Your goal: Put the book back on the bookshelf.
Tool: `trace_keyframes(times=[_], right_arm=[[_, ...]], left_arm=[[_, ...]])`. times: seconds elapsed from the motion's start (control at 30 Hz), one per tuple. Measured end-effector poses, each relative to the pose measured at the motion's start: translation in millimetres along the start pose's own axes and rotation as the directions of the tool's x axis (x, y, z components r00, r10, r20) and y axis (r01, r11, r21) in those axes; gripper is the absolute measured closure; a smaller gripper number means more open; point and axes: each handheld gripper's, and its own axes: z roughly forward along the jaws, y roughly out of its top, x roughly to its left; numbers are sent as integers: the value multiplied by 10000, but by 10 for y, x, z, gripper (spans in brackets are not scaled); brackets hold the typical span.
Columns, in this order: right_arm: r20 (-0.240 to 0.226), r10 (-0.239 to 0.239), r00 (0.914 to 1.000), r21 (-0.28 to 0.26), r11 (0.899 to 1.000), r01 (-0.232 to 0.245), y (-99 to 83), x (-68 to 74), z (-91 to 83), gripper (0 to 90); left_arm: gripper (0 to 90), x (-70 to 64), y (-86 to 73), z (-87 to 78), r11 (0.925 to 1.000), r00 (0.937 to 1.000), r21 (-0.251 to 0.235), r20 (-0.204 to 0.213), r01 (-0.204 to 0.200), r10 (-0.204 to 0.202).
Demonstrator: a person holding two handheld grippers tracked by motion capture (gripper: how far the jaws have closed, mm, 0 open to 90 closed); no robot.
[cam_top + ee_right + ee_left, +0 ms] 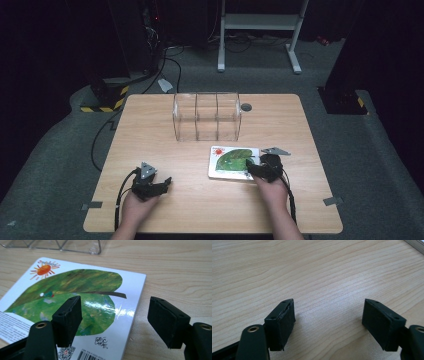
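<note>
Our fingers are spread on both grippers, with nothing between them. In the high view, the left gripper [159, 184] rests low on the table [150, 135] at the near left, well apart from everything else. The right gripper [256, 169] sits at the near right edge of the book [232, 162], which lies flat, back cover up, just in front of the clear rack [206, 116] at the middle of the table.

In the left gripper view, the two pads [283, 323] stand wide apart over bare wood grain, and we grasp nothing there.

In the right gripper view, one pad [68, 320] hangs over the glossy green leaf on the cover, and the other is over bare wood beyond the book's [82, 297] edge, so the jaws straddle that edge without closing. The rack's [75, 246] base shows just past the far end of the book.

We judge the book to be thin, stiff and fairly light, with a slick cover that could slide under the pads. Lying flat, it offers no thickness to pinch from above; we would take it by the edge that the right jaws straddle, tipping it up first so the pads close on both faces.
</note>
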Motion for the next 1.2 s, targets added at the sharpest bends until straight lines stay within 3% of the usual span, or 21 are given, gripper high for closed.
trace_keyframes(times=[0.13, 0.17, 0.23, 0.47, 0.6, 0.63, 0.77, 0.8, 0.97, 1.2], right_arm=[[-220, 191, 9996, 323, 9993, -184, -21, -5, 61, 258], [-474, 36, 9989, 394, 9992, -18, -29, 26, 65, 263], [-315, -208, 9993, 329, 9992, 219, -43, 84, 53, 270], [-548, -338, 9979, 217, 9992, 350, -128, 216, 13, 281], [-936, -537, 9942, 288, 9980, 566, -199, 347, -23, 279], [-1039, -764, 9916, 188, 9967, 788, -248, 447, -45, 279], [-1100, -895, 9899, 104, 9958, 912, -298, 551, -67, 276], [-1281, -1014, 9866, 164, 9944, 1044, -327, 635, -85, 274], [-1574, -1369, 9780, 212, 9896, 1420, -387, 792, -119, 273], [-1720, -1616, 9718, 202, 9857, 1675, -452, 876, -175, 260]], left_arm=[[263, 0, 0, 0, 10000, 10000, -3, 0, 4, -4], [263, 1, 0, 0, 10000, 10000, -1, 3, 3, -3], [262, 1, 0, 0, 10000, 10000, -2, 6, 3, -3], [262, 1, 1, 1, 10000, 10000, 5, 26, -11, 11], [262, 1, 1, 1, 10000, 10000, 4, 26, -17, 17], [263, 1, 1, 0, 10000, 10000, 3, 29, -17, 17], [264, 0, 1, 0, 10000, 10000, -1, 26, -25, 25], [264, -1, 1, 0, 10000, 10000, 0, 23, -25, 25], [271, -3, 0, -3, 10000, 10000, -15, 38, -59, 59], [310, -16, -8, -16, 9996, 9997, -107, 12, -247, 247]])
